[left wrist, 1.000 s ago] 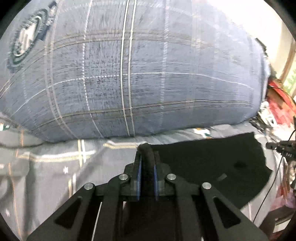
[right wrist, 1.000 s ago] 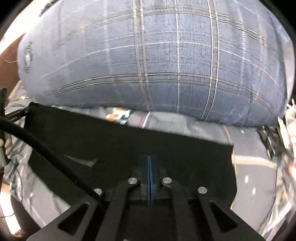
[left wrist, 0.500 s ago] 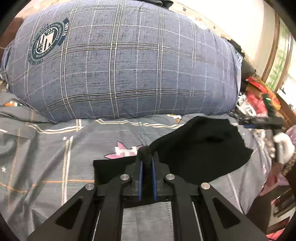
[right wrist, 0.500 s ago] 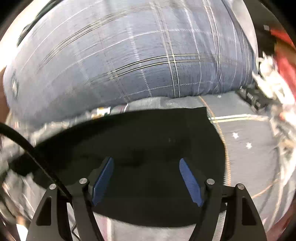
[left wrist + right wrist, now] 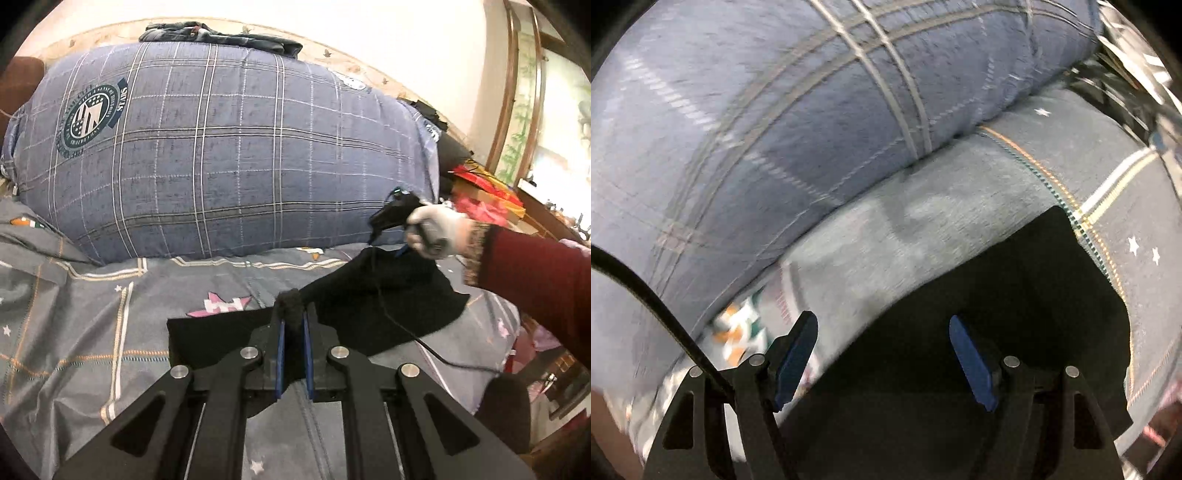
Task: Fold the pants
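While tool-pinched (image 5: 293,332), pants (image 5: 388,310) rightward-stretched.

Black gripper (image 5: 293,328) linkages, blue pads, silver screws; white glove, maroon sleeve.

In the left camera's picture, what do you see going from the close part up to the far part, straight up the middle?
Left gripper with its jaws pinching the black pants → grey bedsheet with a pink star → big blue checked pillow → dark clothes on top of it → wall.
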`<state>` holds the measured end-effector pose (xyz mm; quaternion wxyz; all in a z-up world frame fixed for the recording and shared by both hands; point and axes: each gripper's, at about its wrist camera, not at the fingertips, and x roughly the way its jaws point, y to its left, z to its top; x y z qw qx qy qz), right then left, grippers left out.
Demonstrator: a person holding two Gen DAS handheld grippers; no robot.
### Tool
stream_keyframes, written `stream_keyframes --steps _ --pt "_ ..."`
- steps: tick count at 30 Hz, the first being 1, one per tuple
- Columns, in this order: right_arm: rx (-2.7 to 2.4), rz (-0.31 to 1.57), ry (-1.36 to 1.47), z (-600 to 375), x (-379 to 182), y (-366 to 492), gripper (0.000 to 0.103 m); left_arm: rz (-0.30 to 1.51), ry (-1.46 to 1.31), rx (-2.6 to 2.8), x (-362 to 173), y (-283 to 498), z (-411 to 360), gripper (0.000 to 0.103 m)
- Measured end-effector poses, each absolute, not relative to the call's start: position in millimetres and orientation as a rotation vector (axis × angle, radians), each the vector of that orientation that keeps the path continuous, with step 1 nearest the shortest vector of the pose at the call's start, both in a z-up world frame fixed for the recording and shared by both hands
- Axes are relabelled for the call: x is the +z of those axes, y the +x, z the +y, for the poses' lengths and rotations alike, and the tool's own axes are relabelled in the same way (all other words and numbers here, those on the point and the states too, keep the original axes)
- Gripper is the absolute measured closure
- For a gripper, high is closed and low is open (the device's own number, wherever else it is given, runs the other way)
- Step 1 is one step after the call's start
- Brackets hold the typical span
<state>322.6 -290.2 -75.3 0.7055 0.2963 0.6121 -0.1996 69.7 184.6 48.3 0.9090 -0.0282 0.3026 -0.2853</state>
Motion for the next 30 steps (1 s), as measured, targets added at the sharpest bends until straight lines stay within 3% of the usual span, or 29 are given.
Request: stream_keyframes --steps 3,5,6,7,21,30 --pt "-0.513 1.394 0.610 -284.9 -90.8 329.4 0.026 0.630 -0.058 -0.592 44.6 65.9 188.7 0.095" --pt "-0.546 1.383 0.487 -273.2 -89.1 332.4 0.053 0.634 -0.059 -0.580 42.5 68.2 193.9 0.096" --pt "-0.557 1.379 0.441 -268.3 -87.7 331.9 0.088 0.638 -0.066 -0.573 41.5 70.2 197.0 0.096" --pt "-0.548 1.370 0.455 -266.8 -86.0 328.7 0.095 0.643 -0.074 -0.564 40.9 73.8 200.7 0.096" --pt "-0.352 0.975 0.696 -300.1 17.1 268.7 0.097 0.621 -0.104 -0.339 76.0 226.9 215.9 0.102" --pt "-0.138 0.968 0.734 -281.3 2.9 171.7 0.097 0.696 -0.111 -0.318 41.7 191.6 241.3 0.102"
